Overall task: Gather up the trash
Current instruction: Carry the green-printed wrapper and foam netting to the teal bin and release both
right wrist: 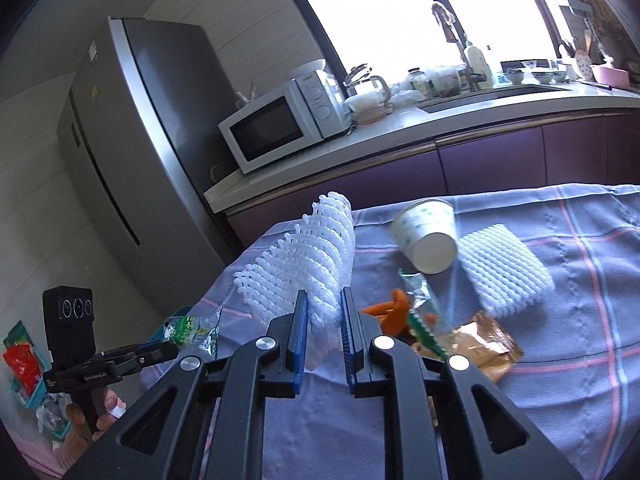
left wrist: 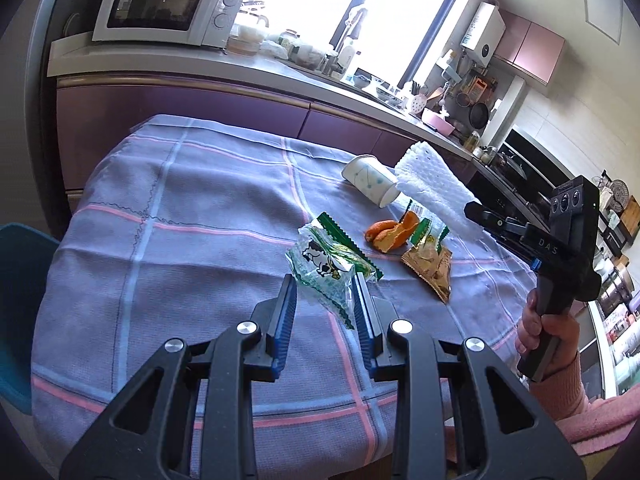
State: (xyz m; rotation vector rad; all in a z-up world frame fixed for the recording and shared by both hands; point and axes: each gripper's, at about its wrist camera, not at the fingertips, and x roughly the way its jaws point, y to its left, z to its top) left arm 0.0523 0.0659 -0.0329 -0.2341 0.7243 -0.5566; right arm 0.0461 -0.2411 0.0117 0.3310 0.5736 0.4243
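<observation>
Beside the tipped paper cup (right wrist: 426, 240) on the checked tablecloth (left wrist: 180, 240), the right gripper (right wrist: 324, 320) clamps 1 white foam net (right wrist: 304, 264) (its lower end hidden), while the left gripper (left wrist: 325, 298) pinches a cow-print wrapper (left wrist: 324, 268).

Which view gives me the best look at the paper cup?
The right wrist view: the paper cup lies on its side with its open mouth toward the camera, unobstructed. The left wrist view shows the paper cup smaller and farther off, partly behind the foam net.
</observation>
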